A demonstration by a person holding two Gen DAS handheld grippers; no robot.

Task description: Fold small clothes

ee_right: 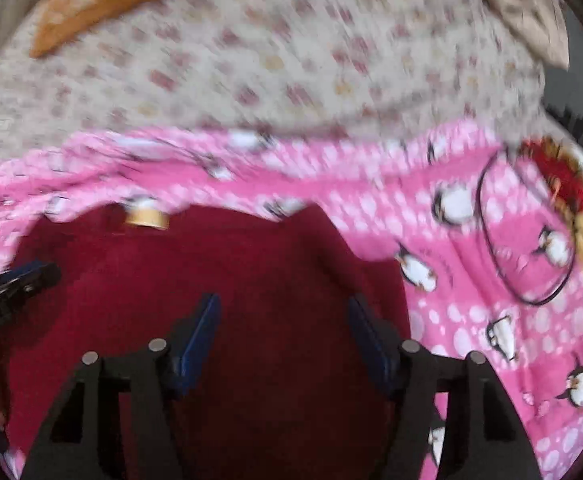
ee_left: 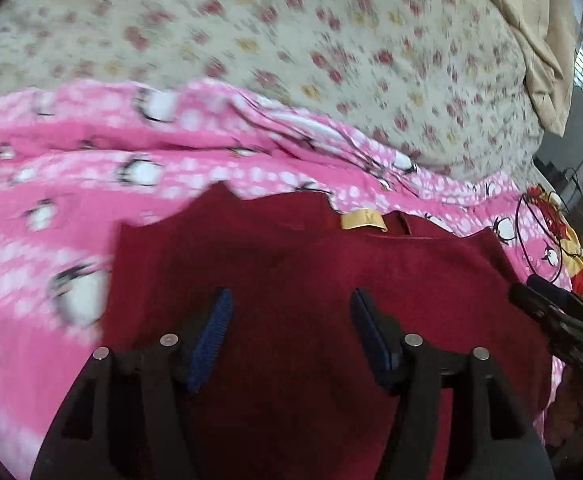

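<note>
Two hand-held grippers hover over a dark red garment spread on a pink penguin-print blanket, which in turn covers a bed with a floral sheet. Seen from its own wrist camera, the left hand-held gripper has its blue-padded jaws standing apart with only red cloth beneath them and nothing pinched between; the right hand-held gripper is likewise parted and empty above the garment's right side. Each tool shows at the edge of the other's view. A yellow label marks the neckline at the garment's far edge, suggesting the piece lies flat with its collar away from the person. Both views are blurred, so any creases are hard to read. Judged from this layout, the fold is at an early or middle stage, with both tools between grips. To do the step well, each hand-held gripper should probably take a matching point on one edge, pinch only the layers meant to move and not the blanket below, then carry the cloth across evenly so the edges line up. A looped black cord lies to the right, well clear of the garment.
</note>
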